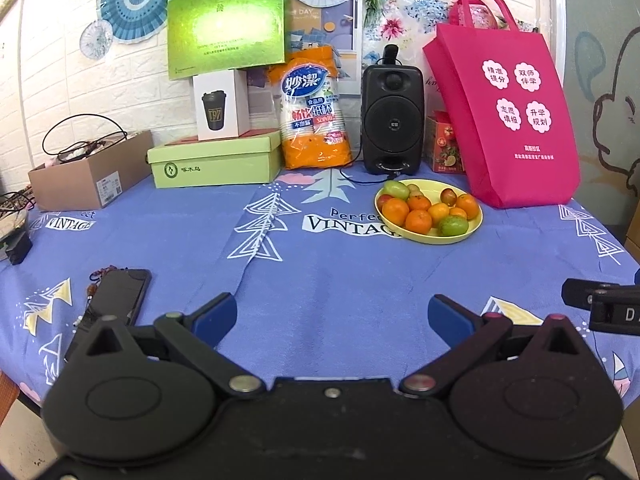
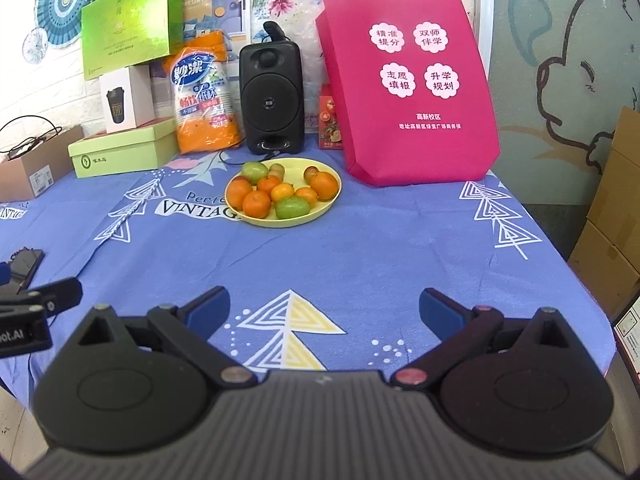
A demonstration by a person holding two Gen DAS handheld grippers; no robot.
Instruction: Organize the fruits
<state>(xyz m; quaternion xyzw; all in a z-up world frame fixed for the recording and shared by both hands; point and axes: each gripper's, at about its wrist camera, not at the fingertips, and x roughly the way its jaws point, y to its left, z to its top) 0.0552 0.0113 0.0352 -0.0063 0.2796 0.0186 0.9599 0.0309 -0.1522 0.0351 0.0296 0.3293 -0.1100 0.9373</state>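
Left tongs [image 1: 332, 320] and right tongs [image 2: 325, 312] spread wide, holding nothing, above the surface [image 2: 360, 248]; fruits [image 2: 280, 192] piled on round yellow plate [image 2: 334, 200], well apart.

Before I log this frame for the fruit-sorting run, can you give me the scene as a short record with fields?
surface: table with blue patterned cloth
fruit holder: yellow plate, in front of the black speaker
fruit: oranges and green fruits, all on the plate
right of plate: pink bag, upright
near left edge: phone, lying flat
left gripper: open, empty, above the cloth
right gripper: open, empty
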